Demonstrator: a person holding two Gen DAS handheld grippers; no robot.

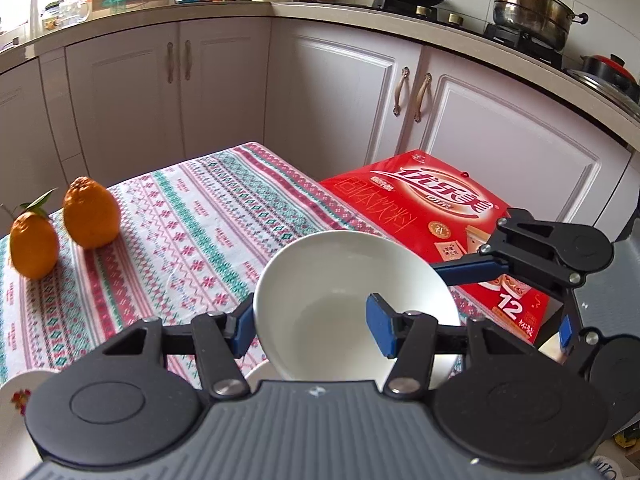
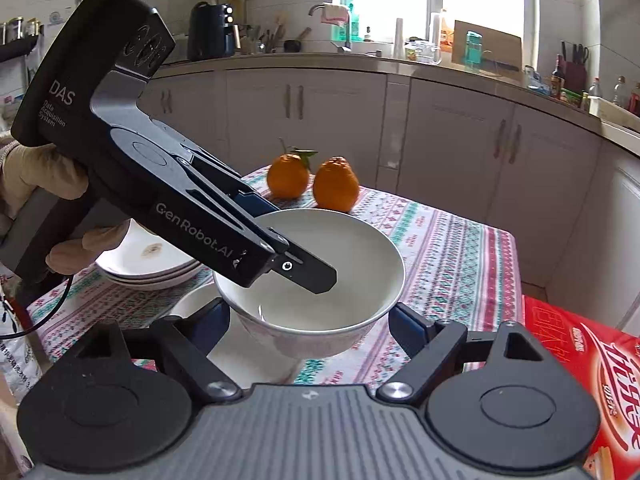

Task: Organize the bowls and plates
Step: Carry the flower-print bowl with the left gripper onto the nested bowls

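A plain white bowl (image 1: 340, 280) (image 2: 360, 256) hangs tilted a little above the patterned tablecloth. My left gripper (image 1: 312, 328) is shut on its rim, one finger (image 2: 312, 274) inside the bowl and the other against the outer wall. My right gripper (image 2: 312, 316) straddles the same bowl from the other side. Its pads touch the wall just under the rim on both sides, and one of its fingers (image 1: 468, 270) reaches the bowl's right edge. A second white dish (image 2: 188, 304) lies on the cloth below the bowl. Stacked white plates (image 2: 148, 264) stand behind it.
Two oranges (image 1: 64, 224) (image 2: 312, 180) sit at the table's far side. A red carton (image 1: 440, 216) (image 2: 592, 364) stands beside the table edge. A flowered plate rim (image 1: 12, 400) shows at the near left. A gloved hand (image 2: 40, 176) holds the left gripper. Kitchen cabinets and counters surround the table.
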